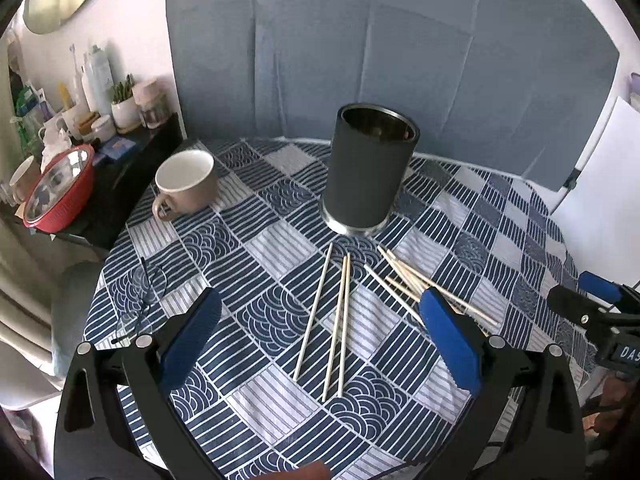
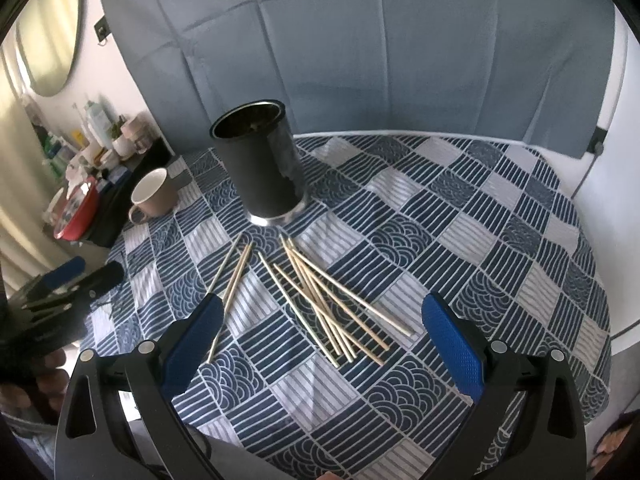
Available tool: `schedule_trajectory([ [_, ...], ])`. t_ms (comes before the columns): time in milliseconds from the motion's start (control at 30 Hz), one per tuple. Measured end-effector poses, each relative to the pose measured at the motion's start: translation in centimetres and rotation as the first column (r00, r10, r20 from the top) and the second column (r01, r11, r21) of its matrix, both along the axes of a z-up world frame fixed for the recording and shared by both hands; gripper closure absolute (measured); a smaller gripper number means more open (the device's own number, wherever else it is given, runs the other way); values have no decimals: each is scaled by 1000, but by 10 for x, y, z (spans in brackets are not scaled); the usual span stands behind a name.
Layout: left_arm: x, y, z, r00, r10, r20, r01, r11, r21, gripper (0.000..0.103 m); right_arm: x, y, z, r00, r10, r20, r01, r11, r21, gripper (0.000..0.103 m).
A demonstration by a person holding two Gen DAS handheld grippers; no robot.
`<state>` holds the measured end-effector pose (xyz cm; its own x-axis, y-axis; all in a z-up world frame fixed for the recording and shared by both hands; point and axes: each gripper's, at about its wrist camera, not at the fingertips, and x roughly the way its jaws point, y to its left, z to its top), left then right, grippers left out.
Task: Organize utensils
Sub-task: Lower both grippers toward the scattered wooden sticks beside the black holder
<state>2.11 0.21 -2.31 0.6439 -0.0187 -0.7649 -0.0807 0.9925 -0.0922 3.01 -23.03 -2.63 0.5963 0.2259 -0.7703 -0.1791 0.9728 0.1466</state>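
Several wooden chopsticks lie loose on the blue patterned tablecloth (image 1: 256, 396): three nearly parallel ones (image 1: 336, 324) and a crossed pile (image 1: 404, 276) to their right, also in the right wrist view (image 2: 328, 300). A dark cylindrical holder (image 1: 370, 168) stands upright just behind them; it also shows in the right wrist view (image 2: 260, 168). My left gripper (image 1: 320, 308) is open and empty, hovering above the three chopsticks. My right gripper (image 2: 320, 312) is open and empty above the crossed pile.
A beige mug (image 1: 188, 184) stands left of the holder. Clear glasses (image 1: 140, 300) lie at the table's left edge. A side shelf at left holds a red bowl (image 1: 60, 192) and bottles. A grey-blue backdrop (image 1: 380, 40) stands behind the table.
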Motion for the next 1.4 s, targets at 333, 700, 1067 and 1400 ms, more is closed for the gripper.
schedule_trajectory([
  [333,18,10,-30,987,10,-159,-19,999,-51,6,36,-16,-28,991,16,-133,-7,998,69,8],
  [700,46,12,-84,957,29,-290,15,989,148,6,96,-22,-81,972,75,-221,-100,989,-105,8],
  [1067,74,25,-118,923,60,-380,-6,990,143,6,125,0,-133,933,162,-320,-240,945,-221,8],
  [1400,101,19,-146,894,26,-448,56,984,169,6,143,8,-159,910,191,-368,-308,906,-291,8],
])
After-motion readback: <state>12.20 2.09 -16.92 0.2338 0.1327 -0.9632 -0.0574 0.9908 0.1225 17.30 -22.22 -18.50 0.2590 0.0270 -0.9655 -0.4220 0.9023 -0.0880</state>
